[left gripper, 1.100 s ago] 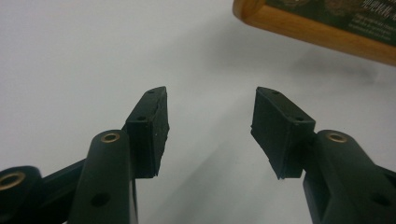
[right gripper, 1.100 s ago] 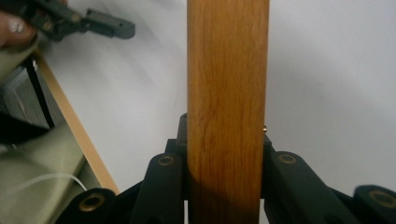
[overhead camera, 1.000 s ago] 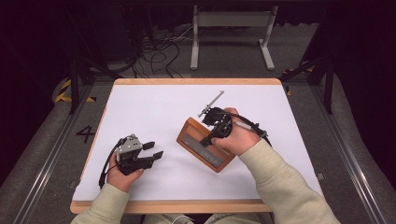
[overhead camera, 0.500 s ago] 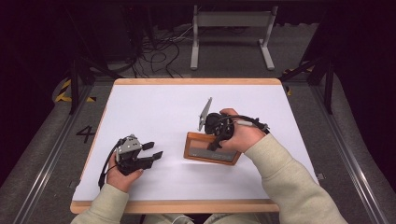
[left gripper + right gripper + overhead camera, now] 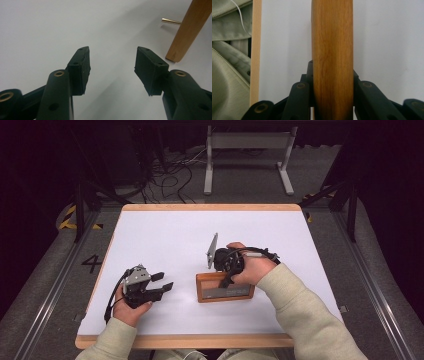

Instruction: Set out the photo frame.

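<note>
While the left gripper [image 5: 162,285] sits open on the table [image 5: 165,235] exactly as it did a second ago, the right gripper [image 5: 226,279] has swung the frame [image 5: 225,287]: high view, it lay skewed at first, now its long edge runs parallel to the near table edge, just right of centre and nearer the person. The grey plate on the right gripper has tipped up on edge. Count: one frame, two grippers, two hands, one table.

Left gripper view: jaws wide apart, nothing between them, white table beneath. The frame's [image 5: 186,30] wooden corner stands at upper right, touching the table, with a brass pin [image 5: 171,21] just beside it.

Right gripper view: jaws clamped on the frame's [image 5: 332,50] wooden rail, one on each side of it. Table edge [image 5: 255,50] at left, sleeve fabric [image 5: 229,57] past it.
</note>
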Motion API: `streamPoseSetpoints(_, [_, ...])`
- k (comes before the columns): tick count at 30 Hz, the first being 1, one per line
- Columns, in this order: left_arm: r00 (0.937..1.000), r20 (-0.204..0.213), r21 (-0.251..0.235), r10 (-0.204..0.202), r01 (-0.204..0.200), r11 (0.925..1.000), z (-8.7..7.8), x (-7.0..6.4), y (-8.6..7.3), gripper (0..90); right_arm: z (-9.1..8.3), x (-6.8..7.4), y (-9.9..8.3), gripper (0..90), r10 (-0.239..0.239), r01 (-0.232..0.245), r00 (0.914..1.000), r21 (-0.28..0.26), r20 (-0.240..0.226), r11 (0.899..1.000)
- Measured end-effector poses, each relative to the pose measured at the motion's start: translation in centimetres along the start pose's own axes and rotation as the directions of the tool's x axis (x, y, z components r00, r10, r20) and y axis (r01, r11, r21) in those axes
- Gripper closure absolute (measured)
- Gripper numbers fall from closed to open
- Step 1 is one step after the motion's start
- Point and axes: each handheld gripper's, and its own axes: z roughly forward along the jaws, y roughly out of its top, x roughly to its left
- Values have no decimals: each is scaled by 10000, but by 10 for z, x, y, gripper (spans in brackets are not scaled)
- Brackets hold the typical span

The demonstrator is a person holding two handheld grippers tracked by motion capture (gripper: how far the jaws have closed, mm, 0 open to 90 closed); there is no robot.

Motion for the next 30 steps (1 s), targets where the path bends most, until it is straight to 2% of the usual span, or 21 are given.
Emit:
streamPoseSetpoints(5, [10000, -27, 24, 36, -36, 10000, -1, 0, 0, 462, -2, -4, -4, 687, 922, -910, 9952, -369, 315, 9952])
streamPoseSetpoints(7, [10000, -32, 29, 22, -22, 10000, -1, 0, 0, 462, -3, -6, -5, 657, 1195, -1177, 9916, -378, 490, 9923])
streamPoseSetpoints(9, [10000, -45, -6, -31, 31, 10000, -1, -1, 0, 462, -3, -7, -7, 619, 1616, -1585, 9844, -492, 695, 9861])
streamPoseSetpoints(10, [10000, -45, -6, -31, 31, 10000, -1, -1, 0, 462, -3, -7, -7, 619, 1616, -1585, 9844, -492, 695, 9861])
streamPoseSetpoints(11, [10000, -46, -14, -31, 31, 10000, -1, 0, -1, 462, -4, -9, -8, 581, 1911, -1865, 9773, -569, 913, 9808])
streamPoseSetpoints(12, [10000, -35, 5, -37, 37, 10000, -1, 0, -1, 461, -4, -10, -10, 470, 2245, -2174, 9677, -712, 1145, 9735])
streamPoseSetpoints(13, [10000, -39, -29, -51, 51, 10000, -1, 0, -1, 461, -5, -11, -11, 417, 2482, -2370, 9596, -946, 1326, 9669])
streamPoseSetpoints(15, [10000, -78, -11, -11, 11, 10000, -2, 1, -1, 461, -9, -11, -15, 338, 2699, -2485, 9503, -1443, 1553, 9578])
streamPoseSetpoints(16, [10000, -63, 15, 1, -1, 10000, -2, 1, -1, 461, -11, -11, -17, 309, 2768, -2513, 9466, -1597, 1653, 9547])
streamPoseSetpoints(18, [9999, -38, -27, -97, 97, 9999, -3, 0, -1, 460, -15, -8, -20, 268, 3003, -2637, 9338, -1929, 1943, 9451])
streamPoseSetpoints(19, [9999, -38, -27, -97, 97, 9999, -3, 0, -1, 459, -15, -8, -20, 268, 3003, -2637, 9338, -1929, 1943, 9451])
streamPoseSetpoints(22, [10000, -25, -41, -76, 76, 10000, -4, -2, 0, 452, -22, -2, -29, 226, 3244, -2623, 9158, -2592, 2366, 9295])
streamPoseSetpoints(24, [10000, -22, -30, 26, -26, 10000, -5, -3, 0, 444, -28, 4, -36, 216, 3447, -2651, 9034, -2996, 2549, 9165])
streamPoseSetpoints(26, [10000, -12, -52, -51, 51, 10000, -7, -4, -1, 435, -34, 13, -48, 213, 3745, -2701, 8863, -3530, 2723, 8958])
streamPoseSetpoints(27, [9999, -47, -79, -105, 105, 9999, -8, -5, -1, 430, -37, 19, -57, 211, 3993, -2760, 8730, -3914, 2800, 8779])
streamPoseSetpoints(28, [9999, -42, -94, -111, 110, 9999, -10, -5, -1, 427, -39, 21, -62, 210, 4092, -2759, 8673, -4102, 2836, 8692])
streamPoseSetpoints(29, [9999, -65, -132, -158, 158, 9998, -11, -6, -2, 424, -40, 26, -71, 210, 4347, -2872, 8548, -4391, 2835, 8513])
streamPoseSetpoints(30, [9999, -62, -110, -89, 88, 9999, -12, -5, -2, 420, -41, 30, -78, 208, 4483, -2901, 8480, -4602, 2827, 8391])
